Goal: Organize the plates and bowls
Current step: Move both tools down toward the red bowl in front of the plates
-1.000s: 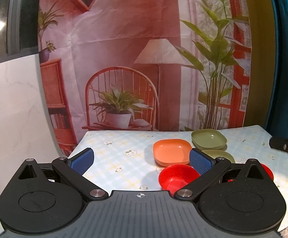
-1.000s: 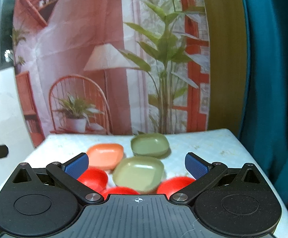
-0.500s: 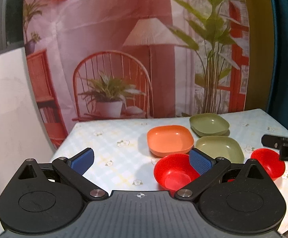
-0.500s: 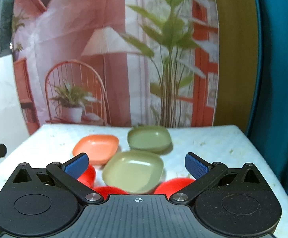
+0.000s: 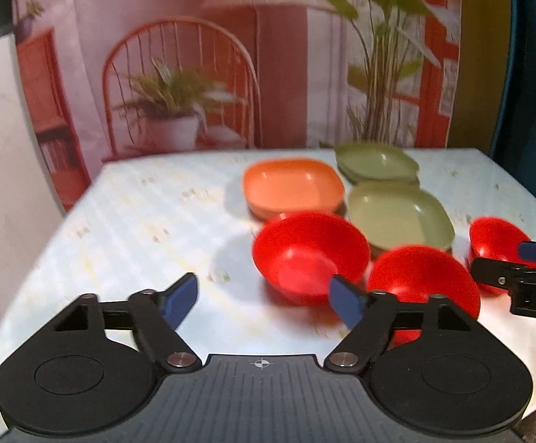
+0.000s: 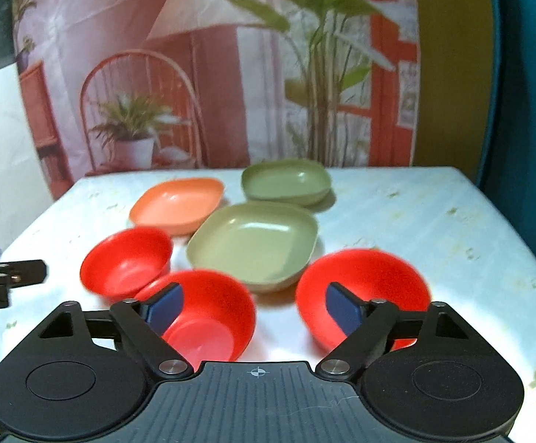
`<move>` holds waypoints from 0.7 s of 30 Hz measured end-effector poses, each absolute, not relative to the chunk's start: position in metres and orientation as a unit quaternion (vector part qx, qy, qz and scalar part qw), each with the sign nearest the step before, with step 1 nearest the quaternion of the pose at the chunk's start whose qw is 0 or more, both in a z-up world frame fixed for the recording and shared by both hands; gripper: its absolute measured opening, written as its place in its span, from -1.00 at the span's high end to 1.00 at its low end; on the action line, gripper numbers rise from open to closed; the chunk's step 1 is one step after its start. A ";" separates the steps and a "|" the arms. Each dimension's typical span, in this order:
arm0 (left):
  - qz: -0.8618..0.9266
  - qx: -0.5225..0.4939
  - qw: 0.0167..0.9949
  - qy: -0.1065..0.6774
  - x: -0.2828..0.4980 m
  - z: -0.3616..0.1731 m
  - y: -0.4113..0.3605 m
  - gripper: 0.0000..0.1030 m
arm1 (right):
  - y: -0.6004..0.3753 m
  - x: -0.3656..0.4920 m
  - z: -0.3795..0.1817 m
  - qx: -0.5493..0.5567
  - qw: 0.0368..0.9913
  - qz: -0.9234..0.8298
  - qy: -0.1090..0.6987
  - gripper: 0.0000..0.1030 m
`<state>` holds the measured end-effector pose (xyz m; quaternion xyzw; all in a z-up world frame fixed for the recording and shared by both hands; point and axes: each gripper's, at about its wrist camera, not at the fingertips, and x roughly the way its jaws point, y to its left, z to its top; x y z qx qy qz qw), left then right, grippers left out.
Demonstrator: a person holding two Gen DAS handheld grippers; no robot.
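Observation:
Three red bowls stand near the front of the table: the left red bowl (image 5: 310,254) (image 6: 127,262), the middle red bowl (image 5: 422,280) (image 6: 208,310) and the right red bowl (image 5: 496,247) (image 6: 363,288). Behind them lie an orange plate (image 5: 291,188) (image 6: 177,205), a near green plate (image 5: 400,214) (image 6: 256,243) and a far green plate (image 5: 376,164) (image 6: 286,182). My left gripper (image 5: 264,301) hovers just before the left bowl, jaws closing, only tablecloth between them. My right gripper (image 6: 253,310) hovers over the gap between the middle and right bowls, jaws closing, gripping nothing.
The table (image 5: 138,229) (image 6: 415,214) has a pale flowered cloth, with bare room on its left and right sides. A printed backdrop (image 5: 194,74) hangs behind it and a teal curtain (image 6: 526,110) at the right. The right gripper's fingers (image 5: 496,276) reach in beside the right bowl.
Both grippers have sunk and tipped down toward the table, so the bowls and plates look larger and closer. Both pairs of jaws stand narrower than before.

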<state>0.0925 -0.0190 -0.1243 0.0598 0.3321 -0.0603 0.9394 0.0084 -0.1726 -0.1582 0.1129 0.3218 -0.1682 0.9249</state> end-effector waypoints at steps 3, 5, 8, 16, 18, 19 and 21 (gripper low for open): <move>-0.077 0.048 0.932 0.351 0.093 -0.133 -0.017 -0.12 | -0.169 0.009 -0.165 0.116 0.923 -0.154 0.332 -0.39; -0.084 0.040 0.928 0.362 0.094 -0.140 -0.016 -0.10 | -0.169 0.011 -0.167 0.118 0.922 -0.149 0.336 -0.31; -0.101 0.000 0.922 0.374 0.097 -0.149 -0.007 0.15 | -0.172 0.012 -0.171 0.124 0.920 -0.150 0.340 -0.26; -0.148 0.003 0.914 0.378 0.106 -0.155 -0.022 0.25 | -0.173 0.015 -0.181 0.130 0.915 -0.140 0.356 -0.05; -0.163 -0.009 0.911 0.379 0.113 -0.155 -0.023 0.25 | -0.173 0.017 -0.181 0.129 0.916 -0.134 0.356 -0.03; -0.162 -0.004 0.910 0.381 0.115 -0.155 -0.025 0.25 | -0.173 0.017 -0.181 0.128 0.916 -0.132 0.356 -0.03; -0.156 0.013 0.910 0.384 0.119 -0.156 -0.031 0.25 | -0.172 0.018 -0.181 0.129 0.916 -0.128 0.356 -0.03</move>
